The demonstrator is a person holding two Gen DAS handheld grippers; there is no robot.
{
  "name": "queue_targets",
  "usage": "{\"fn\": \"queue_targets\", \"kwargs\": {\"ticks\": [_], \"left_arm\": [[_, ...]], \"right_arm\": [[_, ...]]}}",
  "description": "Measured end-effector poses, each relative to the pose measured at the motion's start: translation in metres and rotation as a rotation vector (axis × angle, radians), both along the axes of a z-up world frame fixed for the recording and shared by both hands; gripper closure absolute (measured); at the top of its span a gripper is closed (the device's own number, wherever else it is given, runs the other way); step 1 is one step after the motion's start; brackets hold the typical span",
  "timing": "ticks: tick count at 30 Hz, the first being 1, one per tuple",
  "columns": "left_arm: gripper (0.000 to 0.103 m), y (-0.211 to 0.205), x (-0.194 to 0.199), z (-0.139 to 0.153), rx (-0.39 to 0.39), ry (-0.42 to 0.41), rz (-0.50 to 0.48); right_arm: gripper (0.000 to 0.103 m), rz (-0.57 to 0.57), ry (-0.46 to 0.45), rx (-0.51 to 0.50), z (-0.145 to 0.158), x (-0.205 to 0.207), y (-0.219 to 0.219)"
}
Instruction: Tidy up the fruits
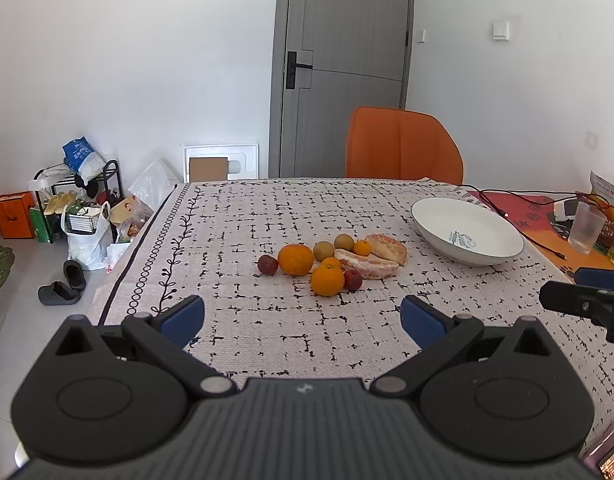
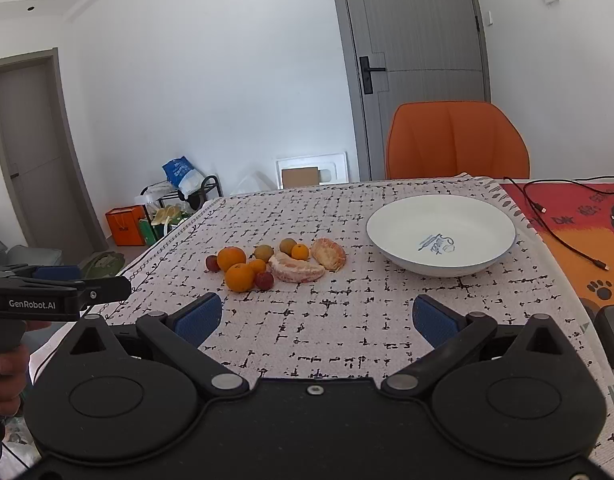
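A cluster of fruit lies mid-table: two large oranges point(image 1: 295, 259) point(image 1: 327, 279), small oranges point(image 1: 362, 247), two brownish-green round fruits point(image 1: 344, 242), two dark red fruits point(image 1: 267, 265), and peeled pomelo pieces point(image 1: 366, 266). The cluster also shows in the right wrist view point(image 2: 239, 277). A white bowl point(image 1: 467, 230) point(image 2: 440, 233) stands empty to the right of the fruit. My left gripper point(image 1: 302, 318) is open and empty, hovering short of the fruit. My right gripper point(image 2: 318, 318) is open and empty, short of the bowl and fruit.
The table point(image 1: 267, 320) wears a white patterned cloth. An orange chair point(image 1: 403, 146) stands at the far edge. A plastic cup point(image 1: 586, 226), cables point(image 2: 555, 236) and a red-orange mat point(image 2: 579, 224) lie at the right. Bags and a shoe rack point(image 1: 79, 200) are on the floor at the left.
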State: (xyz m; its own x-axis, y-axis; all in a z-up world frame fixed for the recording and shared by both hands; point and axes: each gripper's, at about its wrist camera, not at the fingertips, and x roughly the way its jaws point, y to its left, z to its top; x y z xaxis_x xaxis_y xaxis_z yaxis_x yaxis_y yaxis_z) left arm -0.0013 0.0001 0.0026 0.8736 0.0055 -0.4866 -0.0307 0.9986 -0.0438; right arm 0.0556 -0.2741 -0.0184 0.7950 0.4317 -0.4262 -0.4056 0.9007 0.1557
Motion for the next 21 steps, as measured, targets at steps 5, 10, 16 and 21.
{"fn": "queue_targets", "kwargs": {"ticks": [5,10,16,21], "left_arm": [[0.000,-0.0006,0.0003,-0.0014,0.001,0.000,-0.001],[0.000,-0.0004,0.0001,-0.0011,0.001,-0.001,-0.002],[0.000,-0.0003,0.0002,-0.0025,-0.001,-0.002,-0.001],[0.000,0.0000,0.0004,-0.0030,-0.004,-0.004,-0.006]], "right_arm": [[0.000,0.003,0.000,-0.006,-0.0009,0.0000,0.0015],[0.000,0.000,0.003,-0.003,-0.0012,-0.0001,0.0018],[0.000,0.004,0.001,-0.003,-0.0014,-0.0008,0.0016],[0.000,0.002,0.004,-0.003,-0.0020,-0.0008,0.0020]]}}
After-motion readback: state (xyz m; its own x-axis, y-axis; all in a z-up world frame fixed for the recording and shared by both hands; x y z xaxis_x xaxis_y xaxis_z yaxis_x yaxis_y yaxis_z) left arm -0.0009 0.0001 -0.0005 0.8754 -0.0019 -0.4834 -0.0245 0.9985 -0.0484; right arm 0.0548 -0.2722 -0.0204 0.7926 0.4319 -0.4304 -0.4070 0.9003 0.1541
